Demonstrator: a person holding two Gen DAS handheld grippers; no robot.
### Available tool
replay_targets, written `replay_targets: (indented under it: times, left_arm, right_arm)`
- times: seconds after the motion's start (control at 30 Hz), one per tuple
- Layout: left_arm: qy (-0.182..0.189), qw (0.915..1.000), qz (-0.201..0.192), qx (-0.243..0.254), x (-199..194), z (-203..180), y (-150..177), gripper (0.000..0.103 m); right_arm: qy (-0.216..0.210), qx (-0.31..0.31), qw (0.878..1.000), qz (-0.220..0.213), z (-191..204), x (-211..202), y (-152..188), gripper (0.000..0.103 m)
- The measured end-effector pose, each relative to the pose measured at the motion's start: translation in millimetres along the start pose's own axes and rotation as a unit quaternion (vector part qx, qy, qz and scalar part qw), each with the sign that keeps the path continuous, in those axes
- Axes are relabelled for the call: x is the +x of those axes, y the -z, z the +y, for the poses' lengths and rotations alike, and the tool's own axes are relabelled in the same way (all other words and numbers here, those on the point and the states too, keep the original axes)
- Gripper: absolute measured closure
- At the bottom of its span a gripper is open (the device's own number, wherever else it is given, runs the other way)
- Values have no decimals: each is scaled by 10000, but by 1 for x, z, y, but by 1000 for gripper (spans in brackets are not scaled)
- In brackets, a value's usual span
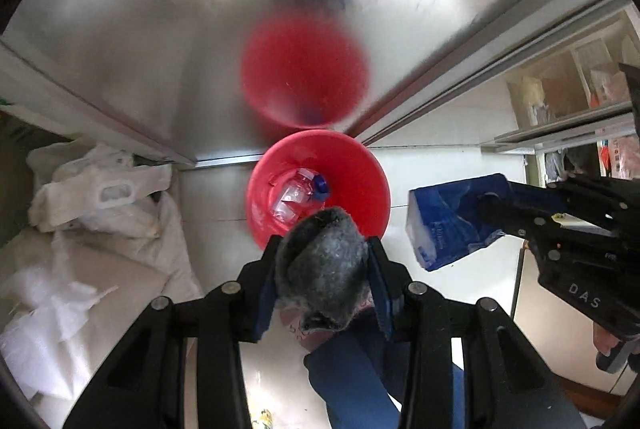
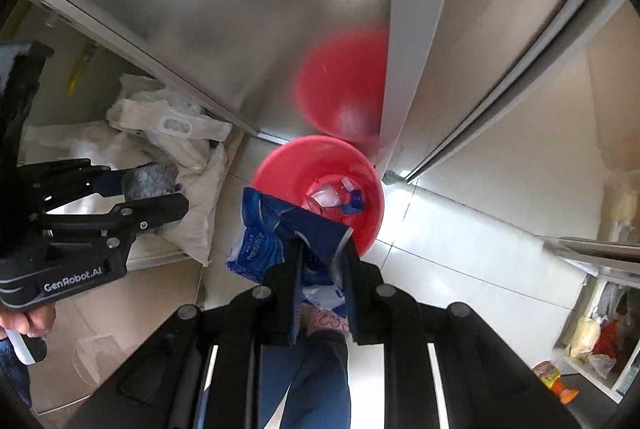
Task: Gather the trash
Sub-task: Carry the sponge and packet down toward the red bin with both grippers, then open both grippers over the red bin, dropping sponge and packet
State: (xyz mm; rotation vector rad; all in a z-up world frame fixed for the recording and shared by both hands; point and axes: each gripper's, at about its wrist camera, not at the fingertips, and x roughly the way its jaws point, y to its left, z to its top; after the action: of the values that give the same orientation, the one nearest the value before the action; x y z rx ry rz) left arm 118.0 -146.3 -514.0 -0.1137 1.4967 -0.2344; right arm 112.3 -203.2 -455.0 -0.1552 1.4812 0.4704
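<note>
Hanging over the red plastic bin [image 1: 256, 213] on the floor: left tool [image 1: 322, 265] clamping a grey fuzzy wad [image 1: 320, 269], nearly above the rim. Right tool [image 2: 320, 261], pinching a crumpled blue plastic wrapper [image 2: 276, 229], likewise at the rim; neither is clearly nearer.

Both grippers are pointed steeply downward. The left gripper [image 1: 322, 269] is clamped on a grey wad; the right gripper [image 2: 322, 261] is clamped on a blue packet.
</note>
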Motion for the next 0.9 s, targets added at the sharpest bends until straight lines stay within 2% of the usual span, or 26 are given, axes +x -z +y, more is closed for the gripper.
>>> replay_targets:
  times: [0.23,0.33,0.4,0.57,0.8,0.9]
  left_arm:
    - [-138,9999,98,15,33,3,-1,63]
    - [-64,9999,100,-101,40,10,-3,54]
    - [-145,9998,90,-54,40,11,-4,31]
    - [-127,9999,32,50,38,15,-4,17]
    - [-64,9999,38,-90,24,22,-3,15]
    - [-92,9999,58,-59,13,21,0,15]
  right_arm:
    - [86,-154,9998,63,-8,26,0,86]
    - [147,-213,9996,56,-12,23,1,86]
    - [175,-253,9995,57,-13,27,0,85]
    - [140,-242,9996,61,-15,30,-1,85]
    - [130,-325,9993,87,-10,21,-2,81]
    - [98,-384,9992,41,-9,16,-1,72]
